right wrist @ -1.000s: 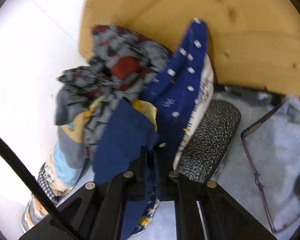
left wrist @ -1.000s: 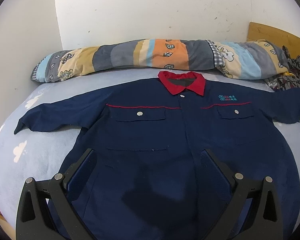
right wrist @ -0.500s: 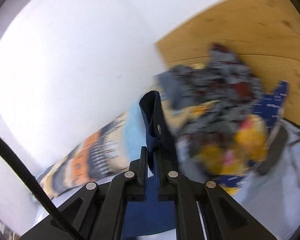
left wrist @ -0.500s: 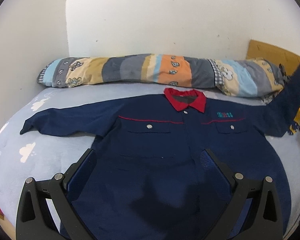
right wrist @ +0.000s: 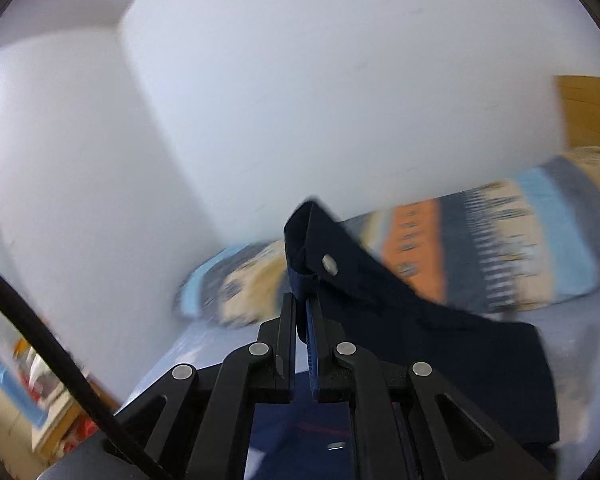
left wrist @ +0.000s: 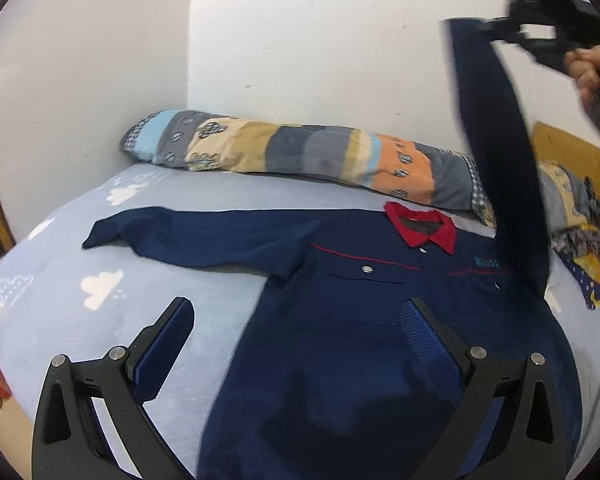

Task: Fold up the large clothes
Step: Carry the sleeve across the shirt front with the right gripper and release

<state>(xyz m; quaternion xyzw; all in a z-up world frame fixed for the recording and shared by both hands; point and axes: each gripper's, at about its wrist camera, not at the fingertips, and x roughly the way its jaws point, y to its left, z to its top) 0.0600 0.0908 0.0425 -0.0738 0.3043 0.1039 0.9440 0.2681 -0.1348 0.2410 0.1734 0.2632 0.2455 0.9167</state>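
A navy work jacket (left wrist: pixel 360 344) with a red collar (left wrist: pixel 420 226) lies face up on the light blue bed. Its left sleeve (left wrist: pixel 188 236) lies flat, stretched to the left. My right gripper (right wrist: pixel 305 300) is shut on the cuff of the right sleeve (right wrist: pixel 420 320) and holds it high in the air; in the left wrist view that sleeve (left wrist: pixel 500 152) hangs from the right gripper (left wrist: pixel 484 26) at the top right. My left gripper (left wrist: pixel 296 320) is open and empty above the jacket's lower body.
A long patchwork bolster (left wrist: pixel 300 156) lies along the wall behind the jacket. A pile of patterned clothes (left wrist: pixel 584 232) sits at the right by a wooden headboard (left wrist: pixel 572 148). The bed sheet (left wrist: pixel 80 300) with cloud prints ends at the left edge.
My right gripper has lifted the right sleeve off the clothes pile and swung it up and leftward over the jacket. My left gripper has shifted left, still open.
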